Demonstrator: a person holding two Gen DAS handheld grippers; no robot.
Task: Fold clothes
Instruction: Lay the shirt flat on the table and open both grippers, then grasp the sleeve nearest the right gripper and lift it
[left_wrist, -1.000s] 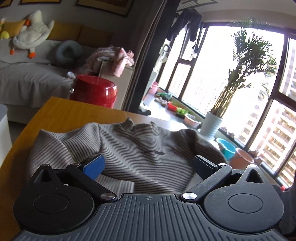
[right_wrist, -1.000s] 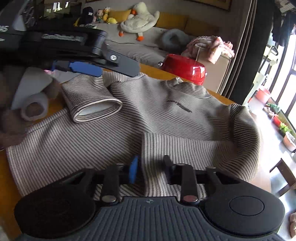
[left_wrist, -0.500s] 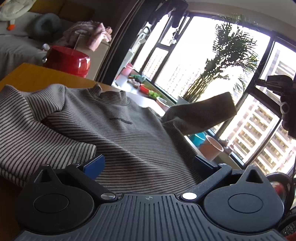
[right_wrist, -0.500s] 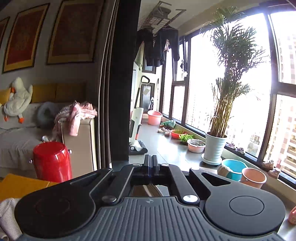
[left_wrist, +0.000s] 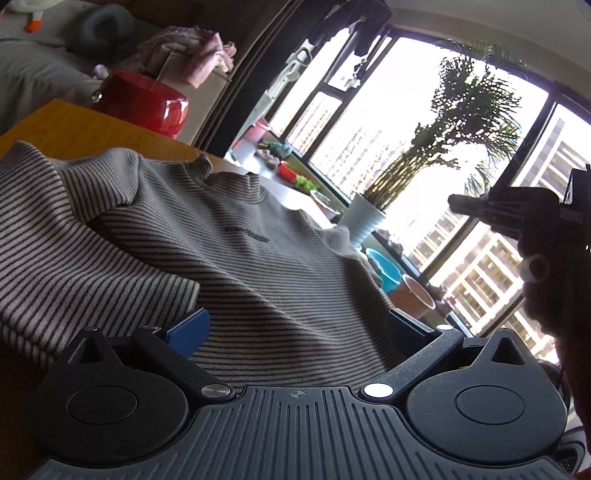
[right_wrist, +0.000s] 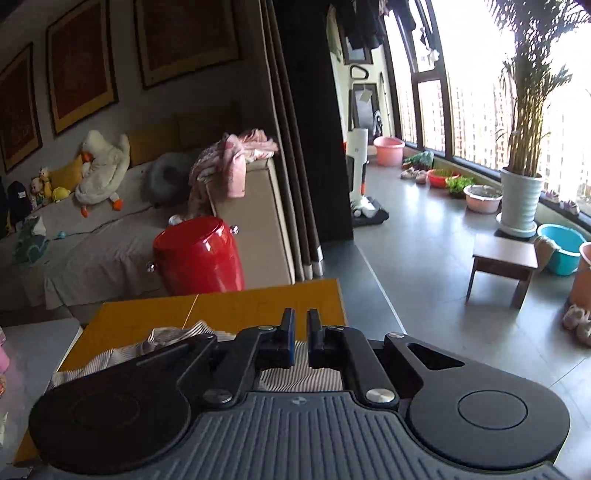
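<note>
The right hand-held gripper has just let go of the sleeve it carried half a second ago: its jaws have been opening and now stand a narrow gap apart with nothing between them, raised above the desk. In the left wrist view it shows as a dark shape at the right edge against the window, empty. The left hand-held gripper is spread wide and low over the hem, its pads clear of the cloth. One striped sweater lies flat across the centre of that view, one sleeve folded in over the chest at the left; the other sleeve, which hung in the air a moment ago, is no longer lifted. I judge both sleeves are now in and the body fold comes next. Count: one sweater, two grippers, one red bin.
</note>
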